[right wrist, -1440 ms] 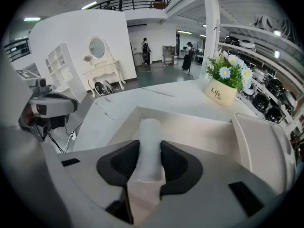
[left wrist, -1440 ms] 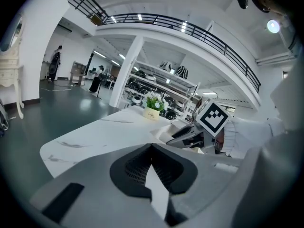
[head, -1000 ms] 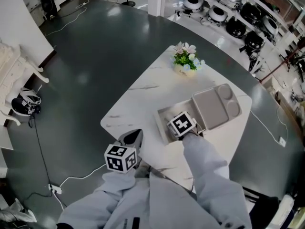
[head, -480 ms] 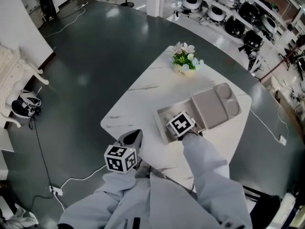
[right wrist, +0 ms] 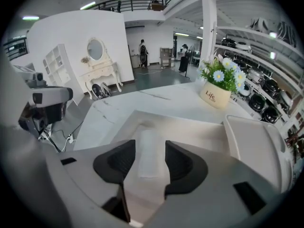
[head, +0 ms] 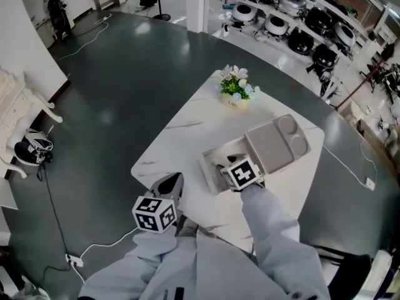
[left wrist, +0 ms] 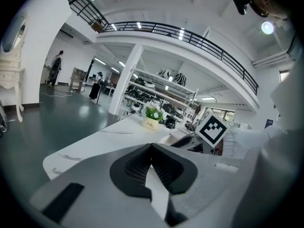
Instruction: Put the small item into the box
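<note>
Small item point(right wrist: 149, 145) lying in the box point(head: 211, 161)

Nearest, the left gripper point(left wrist: 151, 147) hung by the surface's point(head: 175, 136) near edge, fingers pressed together. The right gripper's point(right wrist: 151, 156) fingers had just been spreading and stood apart over the box. More of its inside showed than a second before, and the item lay flat on its floor, untouched.

**Q:** From where does the head view look?
**A:** From high above the counter point(head: 181, 130), steeply downward, with the flower pot point(head: 236, 91) at 12 o'clock.
**Q:** And the gripper views?
**A:** The left sits low at the counter's near edge, facing across it. The right hangs close over the box point(right wrist: 199, 129), tilted down. All three share the flower pot.
</note>
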Demonstrator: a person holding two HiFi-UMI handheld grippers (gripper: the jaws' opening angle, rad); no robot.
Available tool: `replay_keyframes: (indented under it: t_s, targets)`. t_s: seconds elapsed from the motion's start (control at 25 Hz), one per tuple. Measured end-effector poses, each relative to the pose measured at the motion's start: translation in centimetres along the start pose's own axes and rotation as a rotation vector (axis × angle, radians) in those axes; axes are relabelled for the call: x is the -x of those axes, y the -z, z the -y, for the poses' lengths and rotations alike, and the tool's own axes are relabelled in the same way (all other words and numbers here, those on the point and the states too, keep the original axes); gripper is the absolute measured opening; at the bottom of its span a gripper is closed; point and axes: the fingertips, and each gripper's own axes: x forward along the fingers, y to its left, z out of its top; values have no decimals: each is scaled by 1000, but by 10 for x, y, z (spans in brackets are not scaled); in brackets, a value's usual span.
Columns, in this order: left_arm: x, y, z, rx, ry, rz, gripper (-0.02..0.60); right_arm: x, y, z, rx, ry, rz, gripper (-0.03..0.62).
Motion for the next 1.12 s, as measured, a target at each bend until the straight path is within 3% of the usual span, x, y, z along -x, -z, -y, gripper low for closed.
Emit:
replay_keyframes:
  t_s: [0.28, 0.6, 1.12]
  targets:
    - [10, -35, 7, -35, 21, 91, 0, 51, -23, -11, -43, -13, 200, 89]
    - [16, -61, 35, -152, 120, 144, -2, 98, -37, -22, -135, -83, 446, 8]
    - [32, -101, 39, -218, 116, 243, -2, 187, -59, -19, -253, -120, 850, -6]
